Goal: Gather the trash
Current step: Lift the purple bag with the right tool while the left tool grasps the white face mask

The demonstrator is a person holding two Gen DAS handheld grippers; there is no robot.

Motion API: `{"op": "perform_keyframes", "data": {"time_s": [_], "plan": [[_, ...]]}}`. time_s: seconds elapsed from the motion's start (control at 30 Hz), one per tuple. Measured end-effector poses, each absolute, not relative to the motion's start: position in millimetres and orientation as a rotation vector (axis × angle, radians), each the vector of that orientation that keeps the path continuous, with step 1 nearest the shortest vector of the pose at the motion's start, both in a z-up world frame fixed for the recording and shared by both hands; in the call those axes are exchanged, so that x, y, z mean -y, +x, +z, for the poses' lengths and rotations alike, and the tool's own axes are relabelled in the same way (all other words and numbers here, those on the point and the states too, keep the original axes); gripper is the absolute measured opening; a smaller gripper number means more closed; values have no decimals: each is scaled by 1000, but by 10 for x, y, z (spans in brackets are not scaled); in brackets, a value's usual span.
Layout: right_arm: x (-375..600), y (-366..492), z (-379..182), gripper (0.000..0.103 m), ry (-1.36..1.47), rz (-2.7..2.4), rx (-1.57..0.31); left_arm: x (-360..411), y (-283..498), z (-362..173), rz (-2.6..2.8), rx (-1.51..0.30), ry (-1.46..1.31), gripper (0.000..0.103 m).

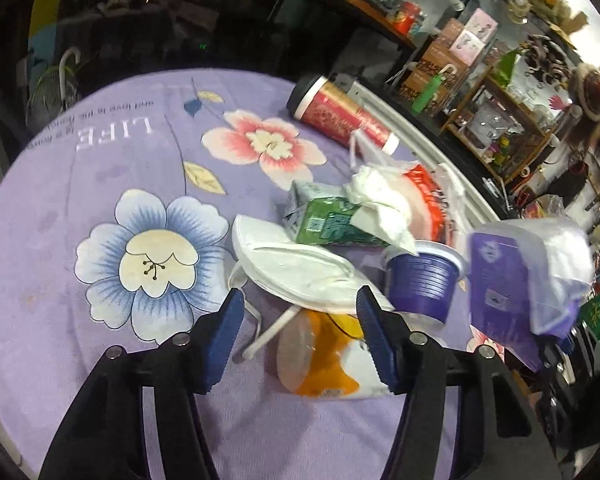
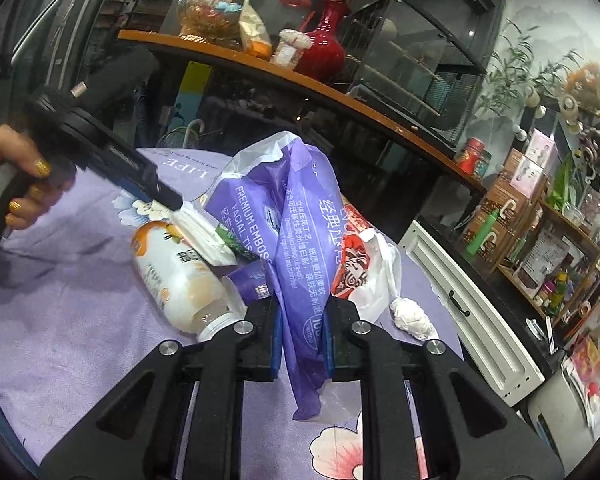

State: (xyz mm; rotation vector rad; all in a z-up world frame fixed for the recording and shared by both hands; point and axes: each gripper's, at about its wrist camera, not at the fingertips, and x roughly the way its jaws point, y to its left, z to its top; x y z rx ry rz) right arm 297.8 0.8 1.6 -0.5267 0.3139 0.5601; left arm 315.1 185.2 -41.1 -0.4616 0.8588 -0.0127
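Observation:
A heap of trash lies on the purple flowered tablecloth [image 1: 80,184]. My left gripper [image 1: 300,300] stands open around a white face mask [image 1: 296,268], its pads beside the mask's edges. Under the mask lies a white and orange bottle [image 1: 320,356], uncapped. Behind are a green carton [image 1: 320,220], crumpled tissue [image 1: 380,200], a red bowl in a white bag [image 1: 430,200] and a purple cup [image 1: 420,284]. My right gripper [image 2: 302,312] is shut on a purple tissue wrapper [image 2: 300,240], held up above the heap. The wrapper [image 1: 496,280] also shows at the right of the left wrist view.
A red canister [image 1: 340,116] lies on its side at the cloth's far edge. A tissue ball [image 2: 412,316] rests by the white bag [image 2: 380,280]. A white panel [image 2: 472,304] and crowded shelves [image 2: 540,220] stand to the right. A person's hand [image 2: 20,168] grips the left tool.

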Motion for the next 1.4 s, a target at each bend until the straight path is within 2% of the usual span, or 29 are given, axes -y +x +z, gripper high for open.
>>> {"op": "perform_keyframes", "data": {"time_s": [0.17, 0.47, 0.6, 1.1, 1.4], "plan": [[52, 2948, 66, 16, -507, 533, -300, -1961, 3363, -580, -39, -919, -531, 49], [110, 2846, 32, 16, -517, 516, -298, -1997, 3426, -648, -51, -908, -562, 16], [157, 2850, 43, 16, -487, 514, -306, -1971, 3373, -542, -44, -864, -533, 7], [348, 2698, 73, 16, -416, 515, -307, -1559, 2722, 245, -45, -605, -341, 4], [873, 2544, 112, 16, -351, 428, -314, -933, 2572, 403, -159, -546, -274, 4]]}}
